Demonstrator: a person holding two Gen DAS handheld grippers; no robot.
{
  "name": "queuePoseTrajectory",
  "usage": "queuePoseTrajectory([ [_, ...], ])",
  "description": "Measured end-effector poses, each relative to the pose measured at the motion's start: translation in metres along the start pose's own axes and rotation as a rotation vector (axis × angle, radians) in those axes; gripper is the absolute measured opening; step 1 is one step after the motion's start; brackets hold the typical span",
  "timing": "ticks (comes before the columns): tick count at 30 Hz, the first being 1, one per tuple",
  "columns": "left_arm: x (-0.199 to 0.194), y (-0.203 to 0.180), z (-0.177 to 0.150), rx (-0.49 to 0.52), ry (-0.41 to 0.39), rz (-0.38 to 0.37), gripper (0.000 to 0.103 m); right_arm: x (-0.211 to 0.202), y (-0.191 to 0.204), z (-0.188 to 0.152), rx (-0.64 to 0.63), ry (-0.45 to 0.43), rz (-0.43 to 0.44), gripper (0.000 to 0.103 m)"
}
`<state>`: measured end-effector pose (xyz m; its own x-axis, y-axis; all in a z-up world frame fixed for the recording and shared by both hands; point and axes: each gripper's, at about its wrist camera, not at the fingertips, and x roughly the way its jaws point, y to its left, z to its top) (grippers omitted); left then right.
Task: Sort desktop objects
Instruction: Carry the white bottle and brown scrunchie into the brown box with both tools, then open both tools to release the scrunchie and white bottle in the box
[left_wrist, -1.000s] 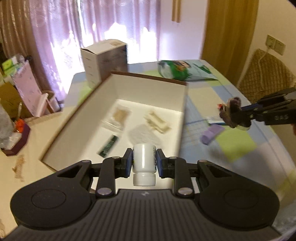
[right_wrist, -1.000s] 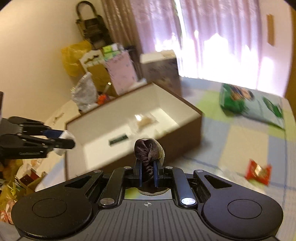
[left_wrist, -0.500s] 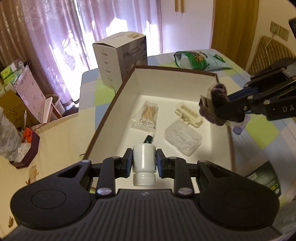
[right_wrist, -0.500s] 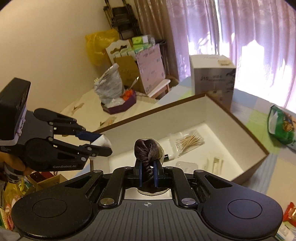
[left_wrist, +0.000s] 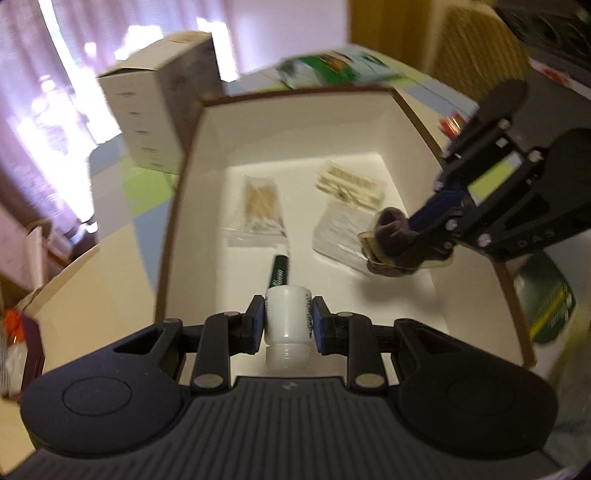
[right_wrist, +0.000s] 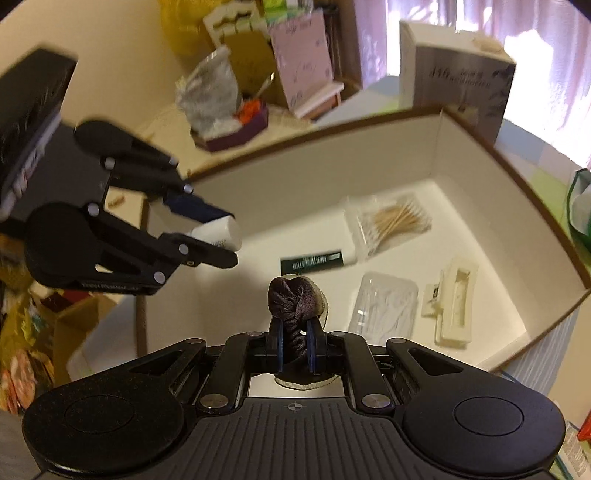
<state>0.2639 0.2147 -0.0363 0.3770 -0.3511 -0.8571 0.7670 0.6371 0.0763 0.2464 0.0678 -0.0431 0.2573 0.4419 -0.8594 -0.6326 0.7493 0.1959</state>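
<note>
From the left wrist, our left gripper (left_wrist: 287, 325) stays clamped on the white bottle (left_wrist: 287, 320), now lower over the near end of the box (left_wrist: 295, 133); our right gripper (left_wrist: 397, 243) has swung in above the box floor. From the right wrist, it keeps pinching the dark scrunchie (right_wrist: 295, 299), now hanging over the box beside the green tube (right_wrist: 312, 261).

Your left gripper (left_wrist: 287, 319) is matt black plastic with shiny metal rivets, clamped on a smooth, glossy white plastic bottle (left_wrist: 286, 325). Your right gripper (right_wrist: 295, 349) pinches a soft, dark velvety cloth scrunchie (right_wrist: 293, 301). The box (right_wrist: 480, 122) is matt white card inside, brown at the rim. In it lie wooden sticks in a clear glossy bag (right_wrist: 391, 221) and a clear plastic case (right_wrist: 384, 306).
</note>
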Motion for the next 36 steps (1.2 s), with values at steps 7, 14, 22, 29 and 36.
queuePoseTrajectory([
  [7,0.039,0.007,0.006,0.117,0.123,-0.12,0.022,0.035,-0.006,0.001,-0.058,0.116,-0.017,0.015],
  [14,0.064,0.008,0.006,0.159,0.194,-0.173,0.022,0.054,-0.011,0.002,-0.055,0.17,-0.011,0.015],
  [22,0.078,0.011,0.006,0.146,0.232,-0.166,0.022,0.059,-0.011,0.005,-0.044,0.195,-0.012,0.015],
  [29,0.075,0.014,0.004,0.114,0.227,-0.138,0.04,0.057,-0.003,0.004,-0.097,0.184,-0.064,0.093],
  [36,0.066,0.013,0.005,0.098,0.225,-0.097,0.049,0.053,-0.002,0.003,-0.099,0.188,-0.07,0.093],
])
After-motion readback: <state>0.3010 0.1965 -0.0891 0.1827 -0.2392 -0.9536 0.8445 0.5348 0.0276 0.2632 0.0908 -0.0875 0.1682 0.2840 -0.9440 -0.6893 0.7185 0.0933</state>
